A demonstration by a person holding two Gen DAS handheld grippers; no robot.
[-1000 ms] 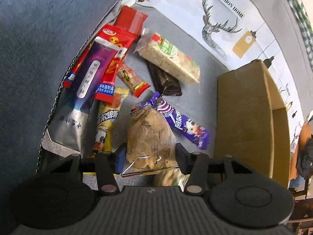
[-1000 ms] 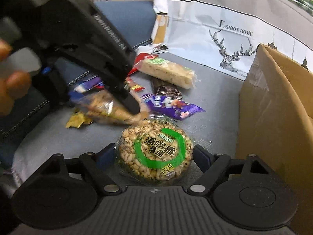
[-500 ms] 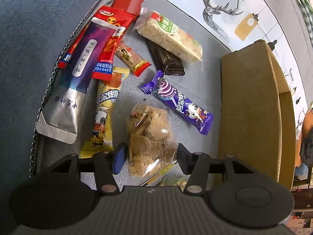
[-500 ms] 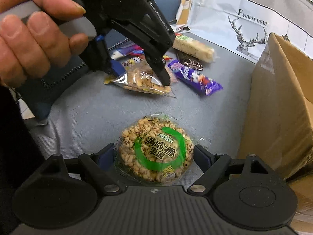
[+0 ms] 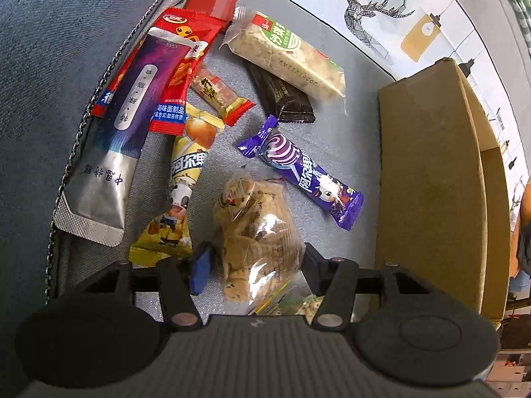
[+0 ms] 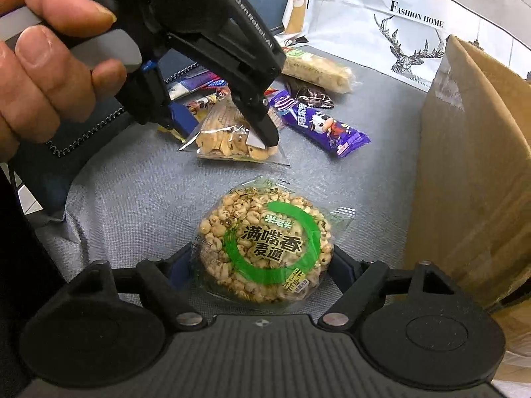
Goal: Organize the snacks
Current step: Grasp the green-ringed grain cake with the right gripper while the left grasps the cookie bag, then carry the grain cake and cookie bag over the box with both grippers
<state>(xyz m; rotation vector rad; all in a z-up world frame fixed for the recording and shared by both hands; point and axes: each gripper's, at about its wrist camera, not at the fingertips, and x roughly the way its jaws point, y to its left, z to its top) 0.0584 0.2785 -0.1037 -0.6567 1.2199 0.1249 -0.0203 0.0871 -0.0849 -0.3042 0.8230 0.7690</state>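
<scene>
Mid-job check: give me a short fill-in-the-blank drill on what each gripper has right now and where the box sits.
1. The left gripper is closed on a clear bag of ____.
2. The round puffed-grain cake between the fingers of the right gripper has a ____ ring on its label.
3. The purple candy bar lies between the cookie bag and the ____.
4. The print beside the cardboard box shows a ____.

Missing words: cookies; green; cardboard box; deer
</scene>
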